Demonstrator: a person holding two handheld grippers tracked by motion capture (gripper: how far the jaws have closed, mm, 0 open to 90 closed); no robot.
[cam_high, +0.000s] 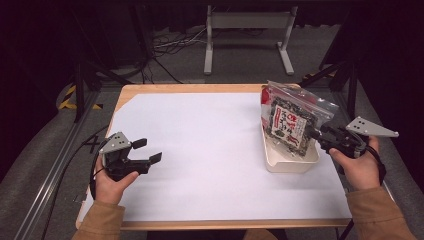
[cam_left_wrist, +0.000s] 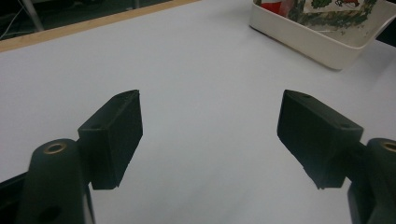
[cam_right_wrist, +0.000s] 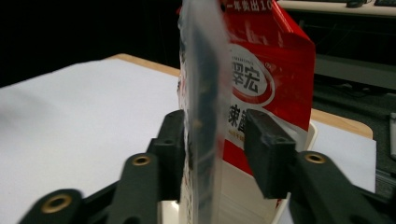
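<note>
A white tray (cam_high: 292, 162) sat at the right side of the table (cam_high: 200, 150), which was covered by a white sheet with bare wood showing at its far edge. Out of the tray stood a clear bag (cam_high: 292, 117) with a dark, speckled filling and a red and white label, leaning up and away from the person. In the right gripper view a red pack (cam_right_wrist: 275, 79) with white lettering stood in the tray just behind the bag.

The right gripper (cam_high: 314, 133) was just right of the tray, its jaws either side of the bag's near edge. In its own view the jaws flanked the thin plastic edge-on, the left one against it, the right one a little off; I could not tell whether they pinched it.

The left gripper (cam_high: 149, 150) hung well left of the tray, jaws spread wide with nothing between them, over bare sheet.
</note>
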